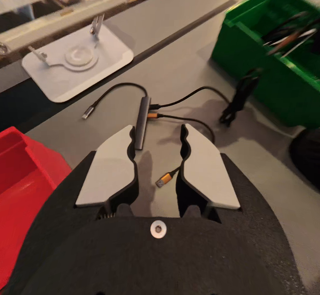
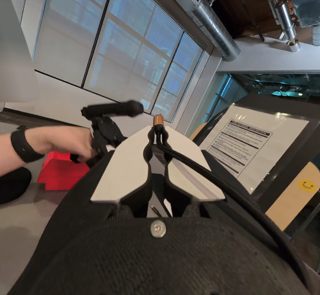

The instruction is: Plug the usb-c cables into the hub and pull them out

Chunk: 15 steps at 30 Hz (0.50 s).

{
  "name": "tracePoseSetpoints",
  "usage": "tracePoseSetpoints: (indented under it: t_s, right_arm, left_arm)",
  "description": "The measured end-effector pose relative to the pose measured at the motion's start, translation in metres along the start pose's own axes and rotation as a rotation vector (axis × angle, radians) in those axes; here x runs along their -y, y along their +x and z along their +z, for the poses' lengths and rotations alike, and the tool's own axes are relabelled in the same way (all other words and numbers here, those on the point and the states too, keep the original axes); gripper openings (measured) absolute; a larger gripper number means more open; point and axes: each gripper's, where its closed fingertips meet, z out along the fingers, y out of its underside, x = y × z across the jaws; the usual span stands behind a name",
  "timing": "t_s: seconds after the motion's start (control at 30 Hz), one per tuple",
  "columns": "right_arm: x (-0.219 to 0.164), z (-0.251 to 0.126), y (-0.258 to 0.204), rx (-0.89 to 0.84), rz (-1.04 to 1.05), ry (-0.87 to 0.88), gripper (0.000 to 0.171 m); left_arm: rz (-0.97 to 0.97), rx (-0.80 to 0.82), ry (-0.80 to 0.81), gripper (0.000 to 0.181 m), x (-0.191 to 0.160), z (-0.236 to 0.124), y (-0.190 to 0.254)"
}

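Note:
In the left wrist view a slim grey hub (image 1: 142,122) lies on the grey table. A black plug (image 1: 154,106) and an orange plug (image 1: 153,115) sit in its right side. The orange cable's other orange plug (image 1: 163,180) lies loose on the table between my left fingers. My left gripper (image 1: 157,127) is open and empty, just above the hub's near end. My right gripper (image 2: 158,130) is shut on a black cable just below its orange plug (image 2: 158,120), held up in the air with the plug pointing up. The hub does not show in the right wrist view.
A green bin (image 1: 277,61) with cables stands at the right, with a bundled black cable (image 1: 239,99) beside it. A red bin (image 1: 20,165) is at the left, also in the right wrist view (image 2: 62,172). A white stand base (image 1: 78,64) sits behind the hub. The hub's own lead ends in a silver plug (image 1: 86,114). My hands' fingertips stand some 20 cm from each other.

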Motion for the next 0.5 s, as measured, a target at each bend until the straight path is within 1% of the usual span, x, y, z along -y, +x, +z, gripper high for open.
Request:
tracePoseSetpoints:
  t_s: [0.1, 0.23, 0.3, 0.43, 0.5]
  right_arm:
    - [0.025, -0.006, -0.004, 0.012, -0.046, 0.023, 0.008]
    - [0.049, -0.011, -0.012, 0.033, -0.102, 0.030, 0.008]
    - [0.052, -0.012, -0.016, 0.051, -0.114, 0.022, 0.009]
    - [0.045, -0.010, -0.018, 0.062, -0.124, -0.018, 0.008]
    - [0.041, -0.008, -0.019, 0.072, -0.119, -0.033, 0.008]
  left_arm:
    - [0.025, 0.080, -0.118, 0.041, -0.024, 0.033, -0.014]
    - [-0.041, 0.066, -0.209, 0.041, -0.054, 0.076, -0.027]
    - [-0.073, 0.053, -0.239, 0.043, -0.066, 0.089, -0.031]
    - [-0.128, 0.027, -0.261, 0.048, -0.078, 0.101, -0.038]
    - [-0.167, -0.007, -0.255, 0.044, -0.081, 0.105, -0.040]
